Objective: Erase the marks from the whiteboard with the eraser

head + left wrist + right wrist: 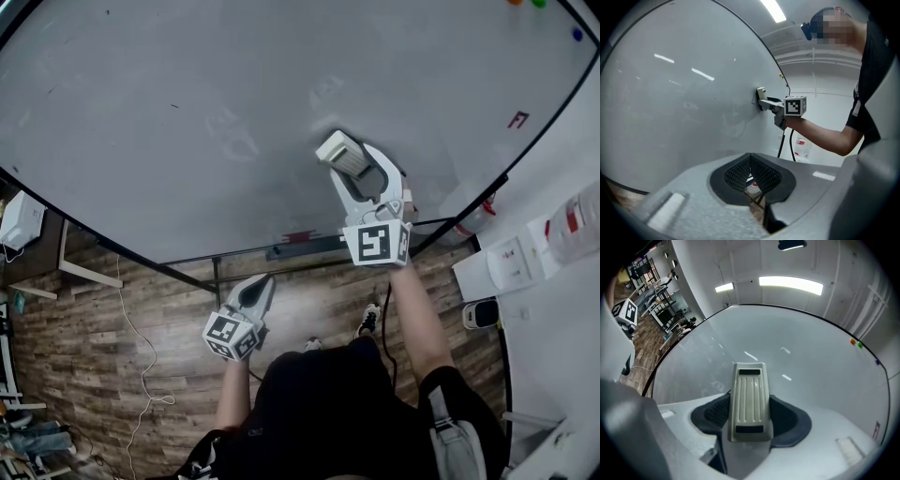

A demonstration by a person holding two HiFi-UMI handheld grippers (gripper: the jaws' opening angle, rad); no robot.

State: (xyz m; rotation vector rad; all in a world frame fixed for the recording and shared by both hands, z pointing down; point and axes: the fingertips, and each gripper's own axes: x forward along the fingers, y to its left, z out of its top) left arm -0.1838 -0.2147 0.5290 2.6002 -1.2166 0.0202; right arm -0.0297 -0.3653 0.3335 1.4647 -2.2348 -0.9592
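The cream, ribbed eraser is pressed flat against the large whiteboard, and my right gripper is shut on it. In the right gripper view the eraser sits upright between the dark pads. Faint grey smudges lie left of the eraser, and a small red mark sits near the board's right edge. My left gripper hangs below the board's lower edge, shut and holding nothing. Its pads meet in the left gripper view, where the eraser shows touching the board.
Coloured magnets dot the board's top right corner. The board's ledge carries a red marker. A white table with a bottle stands at the right. A cable trails over the wooden floor, and a white box sits at the left.
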